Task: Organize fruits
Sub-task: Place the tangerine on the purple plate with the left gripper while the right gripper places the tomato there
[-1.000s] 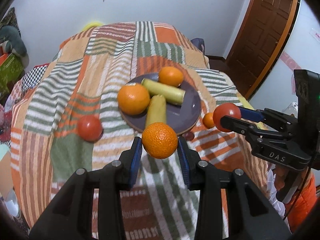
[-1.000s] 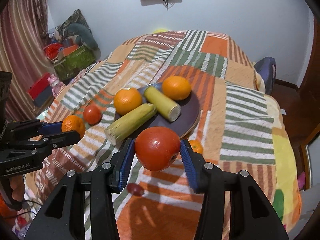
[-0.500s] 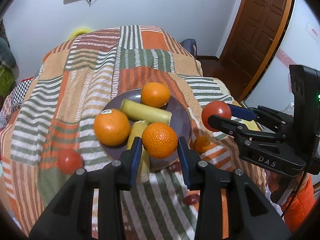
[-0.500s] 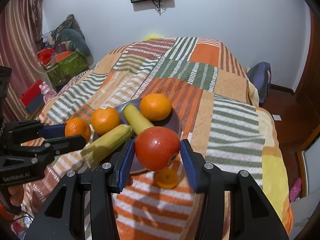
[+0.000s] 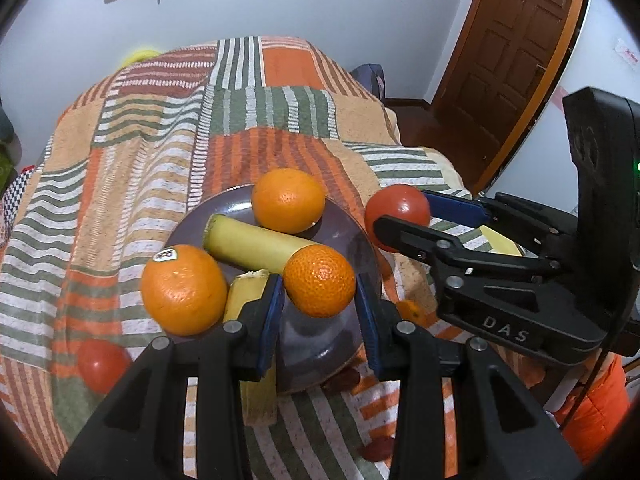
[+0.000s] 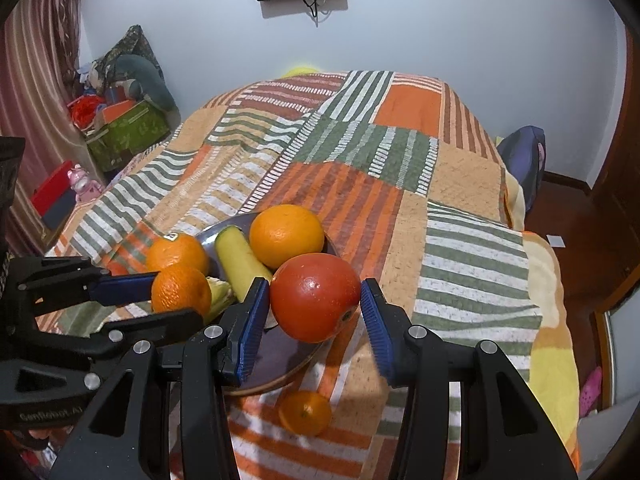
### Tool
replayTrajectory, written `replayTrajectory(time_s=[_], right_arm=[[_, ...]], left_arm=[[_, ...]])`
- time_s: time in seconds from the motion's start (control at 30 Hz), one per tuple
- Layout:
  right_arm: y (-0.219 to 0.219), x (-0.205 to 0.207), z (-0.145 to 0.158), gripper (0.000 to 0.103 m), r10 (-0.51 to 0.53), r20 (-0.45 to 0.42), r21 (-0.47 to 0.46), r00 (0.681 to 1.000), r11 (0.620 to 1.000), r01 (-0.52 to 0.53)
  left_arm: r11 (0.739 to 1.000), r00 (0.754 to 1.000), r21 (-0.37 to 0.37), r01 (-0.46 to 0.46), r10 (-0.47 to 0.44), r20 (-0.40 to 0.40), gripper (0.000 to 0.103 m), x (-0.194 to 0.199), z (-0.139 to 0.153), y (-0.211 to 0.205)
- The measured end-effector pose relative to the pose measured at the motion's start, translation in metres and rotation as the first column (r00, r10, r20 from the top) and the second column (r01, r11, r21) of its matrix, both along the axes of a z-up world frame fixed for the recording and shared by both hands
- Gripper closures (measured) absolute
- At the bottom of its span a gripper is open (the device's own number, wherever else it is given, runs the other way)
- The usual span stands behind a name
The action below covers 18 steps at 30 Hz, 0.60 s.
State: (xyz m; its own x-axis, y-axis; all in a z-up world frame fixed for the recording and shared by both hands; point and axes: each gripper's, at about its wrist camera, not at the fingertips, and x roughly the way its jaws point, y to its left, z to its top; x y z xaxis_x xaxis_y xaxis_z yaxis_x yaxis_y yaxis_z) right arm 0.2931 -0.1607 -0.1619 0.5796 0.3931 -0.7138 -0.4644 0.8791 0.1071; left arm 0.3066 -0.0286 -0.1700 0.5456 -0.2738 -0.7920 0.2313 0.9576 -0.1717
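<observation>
Scanning from the left of your left wrist view: a loose tomato (image 5: 102, 365) lies on the striped blanket (image 5: 132, 168), off the plate (image 5: 320, 344). Next comes a stickered orange (image 5: 183, 289) at the plate's left rim, touching a corn cob (image 5: 248, 312) that runs toward the camera and overhangs the near rim. A second cob (image 5: 260, 246) lies across the plate, with a plain orange (image 5: 288, 200) behind it. Your left gripper (image 5: 319, 300) is clamped on a mandarin (image 5: 319, 280), blue pads pressed to both sides, held above the plate's near half. To the right, your right gripper (image 6: 314, 308) is clamped on a red tomato (image 6: 315, 297), pads tight on both flanks, held above the plate's right edge. A small mandarin (image 6: 305, 412) lies on the blanket just beside that rim, below the held tomato. Two small dark red items near the plate's near rim are too unclear to identify.
</observation>
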Motion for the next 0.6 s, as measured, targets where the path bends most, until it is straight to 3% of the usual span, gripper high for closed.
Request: replayTrajectory(time_s=[0.6], right_arm=[[0.014, 0.026, -0.028, 0.058, 0.025, -0.048, -0.026, 0.999, 0.999, -0.027]], left_arm=[[1.000, 0.998, 0.025, -0.002, 0.003, -0.058, 0.067, 0.021, -0.034, 0.002]])
